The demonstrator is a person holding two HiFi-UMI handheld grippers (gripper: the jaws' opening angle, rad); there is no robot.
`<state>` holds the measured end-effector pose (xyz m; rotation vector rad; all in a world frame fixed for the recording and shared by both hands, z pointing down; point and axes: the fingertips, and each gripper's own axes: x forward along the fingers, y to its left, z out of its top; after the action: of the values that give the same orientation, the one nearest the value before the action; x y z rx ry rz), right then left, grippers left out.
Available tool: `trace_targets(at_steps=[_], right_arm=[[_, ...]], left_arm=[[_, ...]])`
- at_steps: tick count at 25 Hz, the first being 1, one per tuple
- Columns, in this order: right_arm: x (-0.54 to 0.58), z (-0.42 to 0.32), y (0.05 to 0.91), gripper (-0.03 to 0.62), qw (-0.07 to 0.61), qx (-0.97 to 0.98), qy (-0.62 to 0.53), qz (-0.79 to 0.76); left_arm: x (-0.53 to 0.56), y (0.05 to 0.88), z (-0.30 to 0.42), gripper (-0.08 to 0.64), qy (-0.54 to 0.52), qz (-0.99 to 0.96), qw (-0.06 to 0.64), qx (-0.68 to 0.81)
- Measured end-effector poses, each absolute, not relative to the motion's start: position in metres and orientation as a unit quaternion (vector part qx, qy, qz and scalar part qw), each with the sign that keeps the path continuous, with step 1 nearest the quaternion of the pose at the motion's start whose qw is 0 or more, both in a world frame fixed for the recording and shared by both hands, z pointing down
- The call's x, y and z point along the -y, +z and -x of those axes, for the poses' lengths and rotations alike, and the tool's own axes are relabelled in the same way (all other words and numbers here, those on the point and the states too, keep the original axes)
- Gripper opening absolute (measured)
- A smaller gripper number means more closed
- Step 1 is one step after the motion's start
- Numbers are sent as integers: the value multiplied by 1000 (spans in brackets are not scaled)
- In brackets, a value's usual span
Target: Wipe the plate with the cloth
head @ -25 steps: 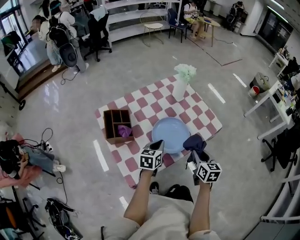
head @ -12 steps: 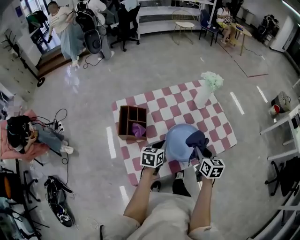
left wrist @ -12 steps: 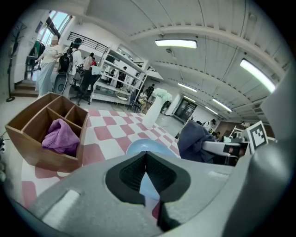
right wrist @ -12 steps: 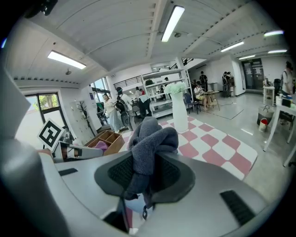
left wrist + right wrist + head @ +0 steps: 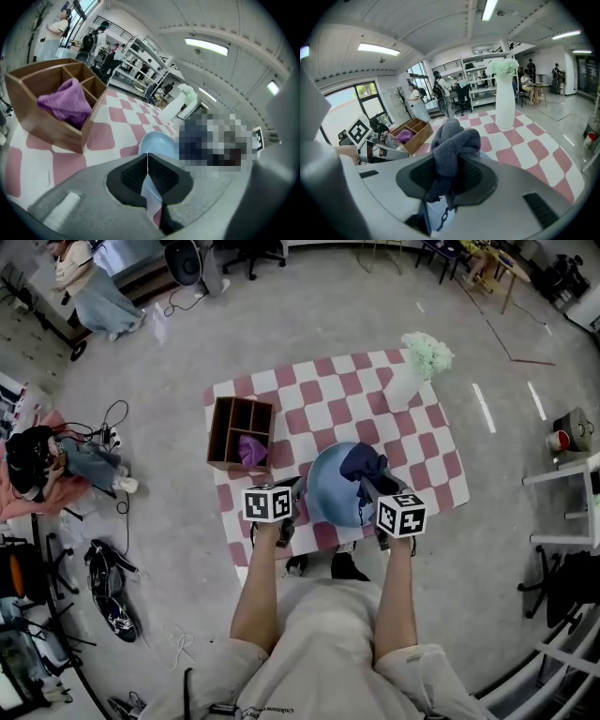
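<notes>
A light blue plate (image 5: 328,488) is at the near edge of the pink and white checked cloth-covered table (image 5: 328,399). My left gripper (image 5: 298,495) is shut on the plate's left rim. In the left gripper view the plate (image 5: 157,142) runs out from between the shut jaws of the left gripper (image 5: 148,161). My right gripper (image 5: 372,486) is shut on a bunched dark blue cloth (image 5: 362,465) that lies against the plate's face. In the right gripper view the cloth (image 5: 454,138) bulges up out of the right gripper (image 5: 449,176).
A wooden divided box (image 5: 239,432) holding a purple cloth (image 5: 251,448) stands left of the plate. A white vase with pale flowers (image 5: 412,376) stands at the table's far right corner. Bags and cables (image 5: 103,587) lie on the floor at left.
The dark cloth has moved from the plate's right rim onto its face. The left gripper stays on the left rim. The head camera has swung down over the table.
</notes>
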<state>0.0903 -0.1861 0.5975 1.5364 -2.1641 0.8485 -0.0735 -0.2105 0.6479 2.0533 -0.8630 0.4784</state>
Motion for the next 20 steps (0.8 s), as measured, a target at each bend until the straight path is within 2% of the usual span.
trace_targets(at_steps=[5, 8, 16, 18, 20], right_arm=[[189, -89, 615, 117, 200, 787, 306, -497], [187, -97, 623, 117, 216, 793, 307, -480], [192, -113, 638, 117, 214, 801, 319, -459], [195, -112, 641, 117, 213, 806, 319, -451], [199, -109, 641, 117, 210, 813, 320, -439]], left_arm=[[210, 682, 59, 14, 211, -799, 444, 347], [220, 693, 53, 67, 208, -785, 458, 362], [232, 720, 39, 66, 226, -756, 478, 386], [232, 725, 42, 33, 239, -749, 475, 394], [232, 724, 42, 29, 248, -749, 469, 397]])
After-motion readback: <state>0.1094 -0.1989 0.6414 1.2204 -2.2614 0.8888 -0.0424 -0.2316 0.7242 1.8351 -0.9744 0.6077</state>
